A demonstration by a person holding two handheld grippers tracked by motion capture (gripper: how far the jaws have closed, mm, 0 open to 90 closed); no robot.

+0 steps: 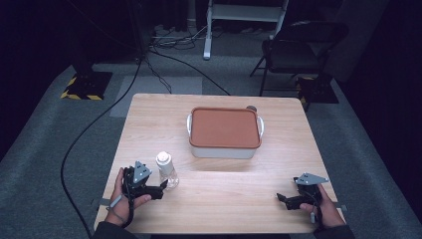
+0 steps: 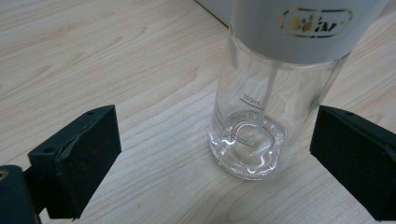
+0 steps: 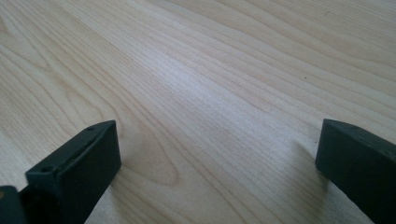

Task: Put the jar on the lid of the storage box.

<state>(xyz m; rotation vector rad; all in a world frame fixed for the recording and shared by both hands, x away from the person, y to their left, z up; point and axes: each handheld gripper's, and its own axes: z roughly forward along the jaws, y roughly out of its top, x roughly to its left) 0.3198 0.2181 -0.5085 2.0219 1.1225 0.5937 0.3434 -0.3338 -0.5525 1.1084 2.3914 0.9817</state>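
A clear glass bottle (image 1: 167, 172) with a white cap stands upright on the wooden table (image 1: 219, 199), near its front left. In the left gripper view the bottle (image 2: 252, 130) stands just beyond the two black jaws, nearer the right one, with a thin tube inside it. My left gripper (image 1: 161, 188) is open and points at the bottle's base; its jaws are apart from the glass (image 2: 212, 154). My right gripper (image 1: 281, 198) is open at the front right, low over bare wood (image 3: 215, 154), with nothing between its jaws.
A white container with a terracotta lid (image 1: 225, 130) sits at the table's middle rear; a small dark object (image 1: 251, 108) peeks out behind it. Beyond the table are a folding chair (image 1: 293, 50), a white stand (image 1: 209, 30) and cables on grey carpet.
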